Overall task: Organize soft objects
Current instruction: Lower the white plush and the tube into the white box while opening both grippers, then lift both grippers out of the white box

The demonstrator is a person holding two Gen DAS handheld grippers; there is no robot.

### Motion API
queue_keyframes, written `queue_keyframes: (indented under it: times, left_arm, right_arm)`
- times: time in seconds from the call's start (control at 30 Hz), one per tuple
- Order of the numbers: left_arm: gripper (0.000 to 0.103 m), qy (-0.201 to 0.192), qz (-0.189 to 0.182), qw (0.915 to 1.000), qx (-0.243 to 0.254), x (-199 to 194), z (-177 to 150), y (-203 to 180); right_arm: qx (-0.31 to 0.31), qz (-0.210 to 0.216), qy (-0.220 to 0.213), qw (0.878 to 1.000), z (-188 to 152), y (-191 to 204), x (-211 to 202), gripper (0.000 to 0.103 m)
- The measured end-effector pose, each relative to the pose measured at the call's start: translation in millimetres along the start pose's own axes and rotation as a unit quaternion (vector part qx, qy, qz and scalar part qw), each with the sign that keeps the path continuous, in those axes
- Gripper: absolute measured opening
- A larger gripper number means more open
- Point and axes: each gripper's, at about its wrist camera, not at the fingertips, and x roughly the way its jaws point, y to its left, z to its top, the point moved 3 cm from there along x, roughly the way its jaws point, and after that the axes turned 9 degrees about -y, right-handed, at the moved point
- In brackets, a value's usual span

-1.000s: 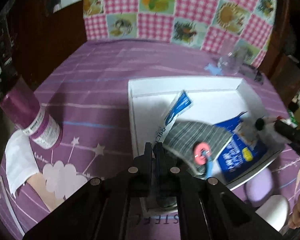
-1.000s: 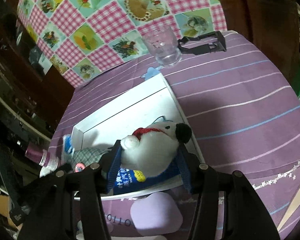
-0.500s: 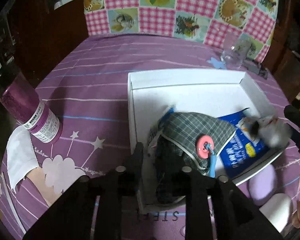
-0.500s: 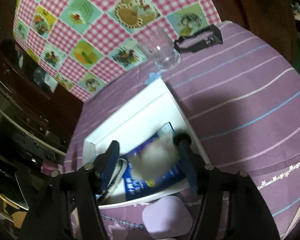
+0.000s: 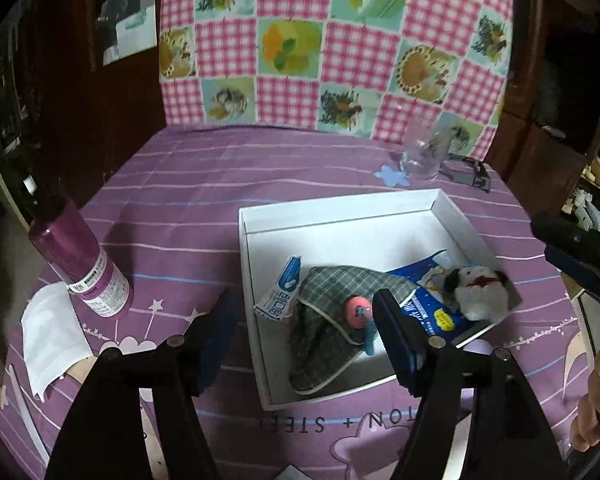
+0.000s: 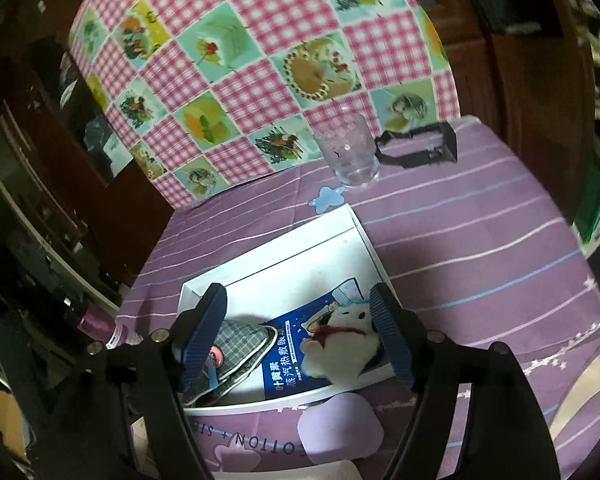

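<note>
Both grippers are opening and hold nothing: the left gripper [image 5: 304, 316] above the plaid cloth [image 5: 332, 312], the right gripper [image 6: 300, 332] above the stuffed dog [image 6: 342, 348]. Both things lie in the white box [image 5: 340, 216]. Best lift straight clear. The cloth's long axis runs toward the box's near edge; the dog lies crosswise.

Each gripper, the left gripper [image 5: 304, 328] and the right gripper [image 6: 300, 332], is black with two long arms. The fingers [image 6: 392, 340] wear ridged dark blue pads. Small silver screws [image 5: 436, 342] sit on the arms.
</note>
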Motion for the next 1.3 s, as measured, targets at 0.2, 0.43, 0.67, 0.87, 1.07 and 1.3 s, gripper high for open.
queue_keyframes:
  times: [0.2, 0.43, 0.67, 0.87, 1.07, 1.3]
  left_arm:
    - [0.076, -0.071, -0.023, 0.9968, 0.030, -39.5, -9.9, -7.4]
    - [0.077, -0.102, -0.044, 0.9934, 0.027, -78.2, -22.9, 3.0]
    - [0.077, -0.092, -0.079, 0.9925, -0.016, -99.3, -49.0, 15.5]
    - [0.077, -0.096, -0.072, 0.9927, -0.007, -112.4, -77.5, 22.2]
    - [0.077, -0.084, -0.104, 0.9909, -0.019, -119.1, -104.5, 31.1]
    - [0.077, -0.056, -0.111, 0.9916, -0.033, -112.9, -130.5, 38.2]
  right_arm:
    - [-0.036, -0.018, -0.081, 0.996, 3.4, 11.6, -40.8, 0.074]
    - [-0.074, -0.005, -0.099, 0.992, -0.4, 27.5, -83.0, 0.074]
    - [-0.119, -0.031, -0.099, 0.987, -42.1, 22.8, -119.8, 0.074]
    - [-0.141, -0.055, -0.079, 0.985, -85.1, 1.6, -131.8, 0.074]
    - [-0.122, -0.050, -0.024, 0.991, -112.9, -15.9, -132.9, 0.074]
    - [-0.097, -0.044, 0.005, 0.994, -139.1, -23.8, -130.0, 0.074]
